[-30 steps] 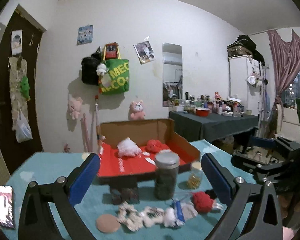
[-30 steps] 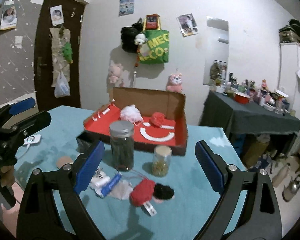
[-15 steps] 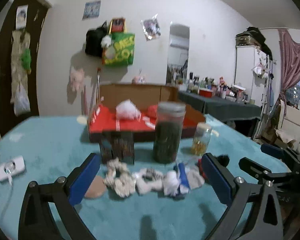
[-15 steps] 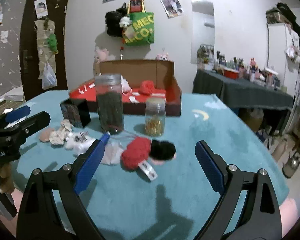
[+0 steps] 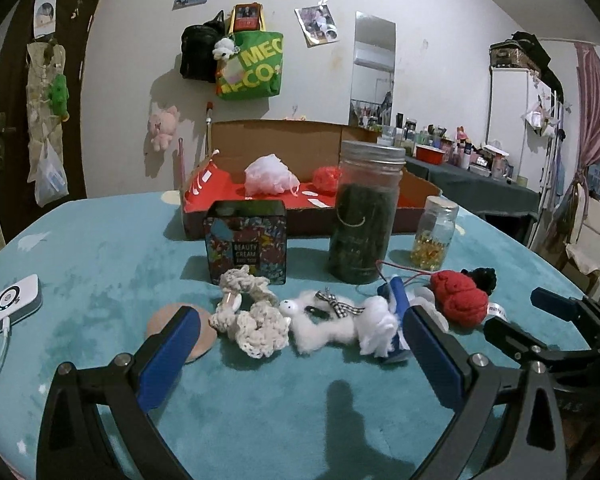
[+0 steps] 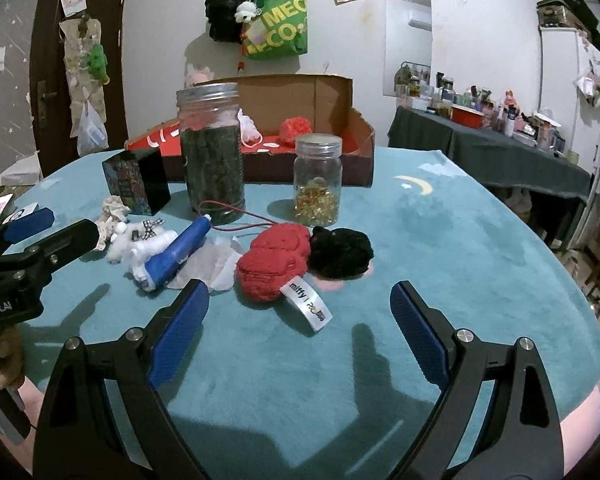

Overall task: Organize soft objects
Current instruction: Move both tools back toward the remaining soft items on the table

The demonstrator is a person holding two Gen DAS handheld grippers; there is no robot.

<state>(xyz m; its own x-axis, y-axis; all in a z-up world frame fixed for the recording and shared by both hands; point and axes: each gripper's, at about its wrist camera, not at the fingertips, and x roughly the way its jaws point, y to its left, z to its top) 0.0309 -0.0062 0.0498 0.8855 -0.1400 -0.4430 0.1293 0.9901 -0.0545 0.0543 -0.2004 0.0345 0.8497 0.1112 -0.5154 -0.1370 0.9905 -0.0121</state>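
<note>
A row of soft things lies on the teal table: a cream crochet scrunchie, a white fluffy toy with a checked bow, a red knitted piece with a "miffy" tag, and a black pompom. My left gripper is open, low over the table, its fingers either side of the scrunchie and white toy. My right gripper is open just in front of the red piece. A red-lined cardboard box behind holds a white mesh puff and a red ball.
A tall jar of dark leaves, a small jar of yellow capsules and a black "beauty cream" tin stand between the soft things and the box. A blue tube, a tan pad and a white charger lie nearby.
Both grippers have dropped from a high view down towards the table and moved closer to the row of soft things. Both stay open and hold nothing.
</note>
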